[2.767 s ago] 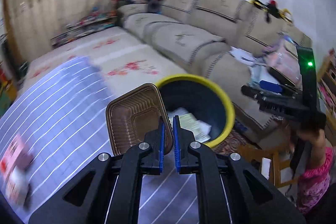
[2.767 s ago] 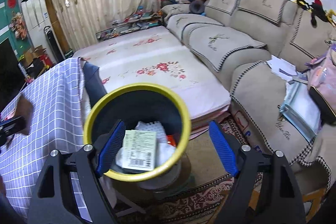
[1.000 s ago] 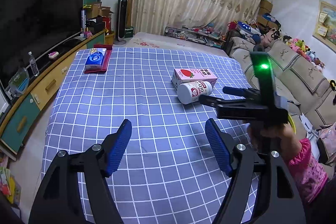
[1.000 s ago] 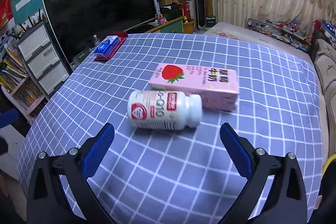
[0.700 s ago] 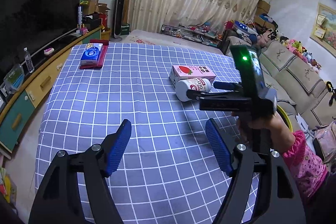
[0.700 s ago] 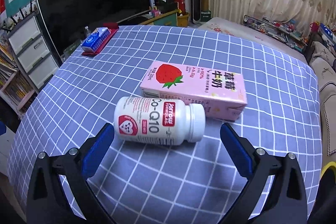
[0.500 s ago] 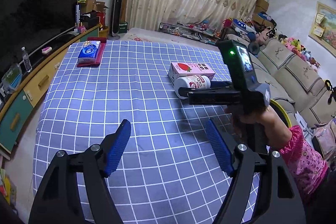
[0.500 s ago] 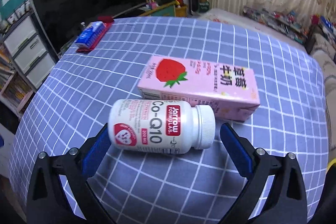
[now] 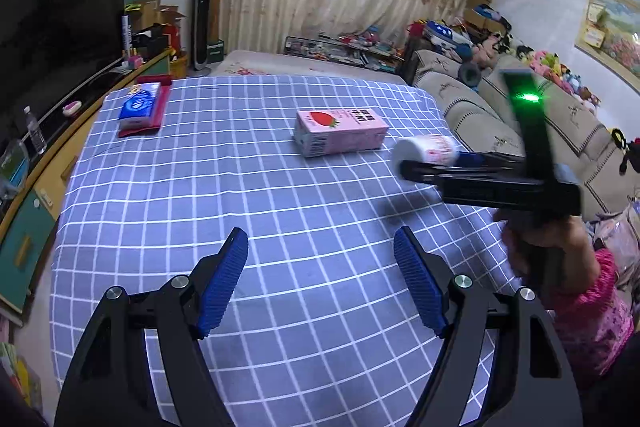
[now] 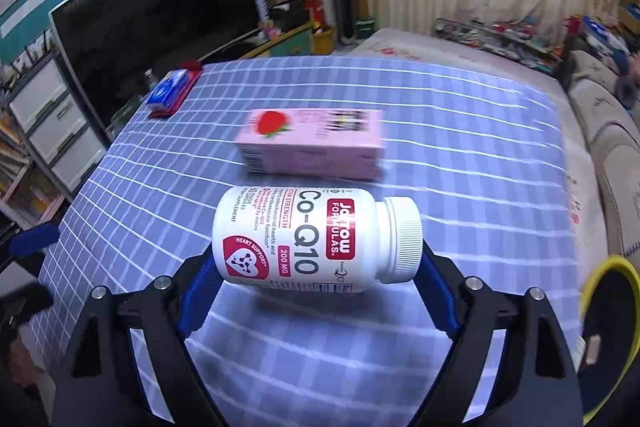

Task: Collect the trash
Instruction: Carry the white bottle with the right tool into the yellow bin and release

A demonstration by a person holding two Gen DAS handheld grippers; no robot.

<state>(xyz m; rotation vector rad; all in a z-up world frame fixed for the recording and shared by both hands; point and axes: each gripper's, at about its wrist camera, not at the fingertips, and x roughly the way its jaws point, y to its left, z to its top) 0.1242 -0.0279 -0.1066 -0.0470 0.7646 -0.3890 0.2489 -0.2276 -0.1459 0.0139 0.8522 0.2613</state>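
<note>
Right wrist view shows your right gripper [image 10: 316, 291] with its jaws clamped end to end on the supplement bottle [image 10: 316, 237], lying crosswise between them: base against one blue ribbed pad, ridged white cap against the other. That lengthwise hold likely suits a smooth, round plastic body that could roll out of a side pinch. Beyond the jaws, the pink strawberry milk carton [image 10: 312, 143], a flat-sided box, lies on the checked cloth of the desk [image 10: 460, 163]. Off to the right, the yellow-rimmed bin [image 10: 612, 327] waits. Your left gripper [image 9: 320, 283] hangs over bare cloth, jaws spread wide and empty, probably ready for the carton.
</note>
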